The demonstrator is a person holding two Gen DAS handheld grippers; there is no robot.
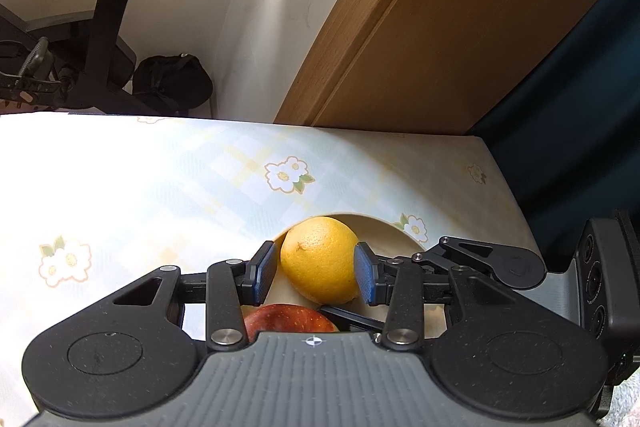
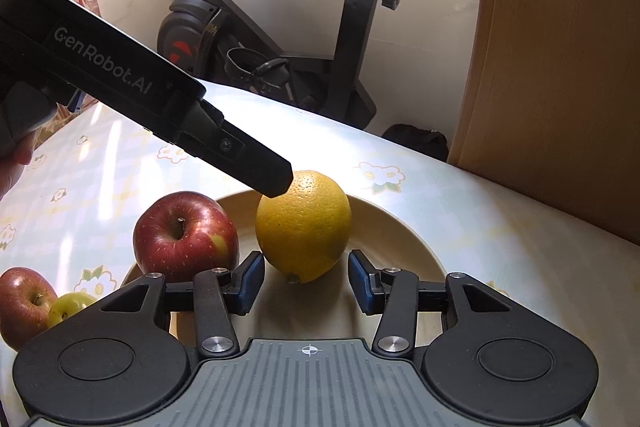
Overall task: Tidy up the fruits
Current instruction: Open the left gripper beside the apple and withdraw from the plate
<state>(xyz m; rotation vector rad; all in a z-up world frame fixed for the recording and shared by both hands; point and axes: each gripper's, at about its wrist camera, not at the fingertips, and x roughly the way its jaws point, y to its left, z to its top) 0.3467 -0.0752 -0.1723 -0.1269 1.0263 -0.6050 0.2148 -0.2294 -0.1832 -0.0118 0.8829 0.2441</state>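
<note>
A yellow-orange citrus fruit (image 1: 320,259) sits between the pads of my left gripper (image 1: 316,269), which is shut on its sides over a cream plate (image 1: 384,231). In the right wrist view that gripper reaches in from the upper left, one finger (image 2: 264,167) on the top of the citrus fruit (image 2: 304,223). My right gripper (image 2: 306,281) stands open around the fruit's near end, with bare plate (image 2: 400,247) showing beside each pad. A red apple (image 2: 186,235) lies on the plate's left side, also seen below the fruit as a red apple (image 1: 288,319).
A second red apple (image 2: 24,307) and a small yellow-green fruit (image 2: 66,309) lie on the flowered tablecloth (image 2: 460,195) left of the plate. Behind the table stand an exercise bike (image 2: 352,39), a black bag (image 2: 416,143) and a wooden panel (image 2: 560,67).
</note>
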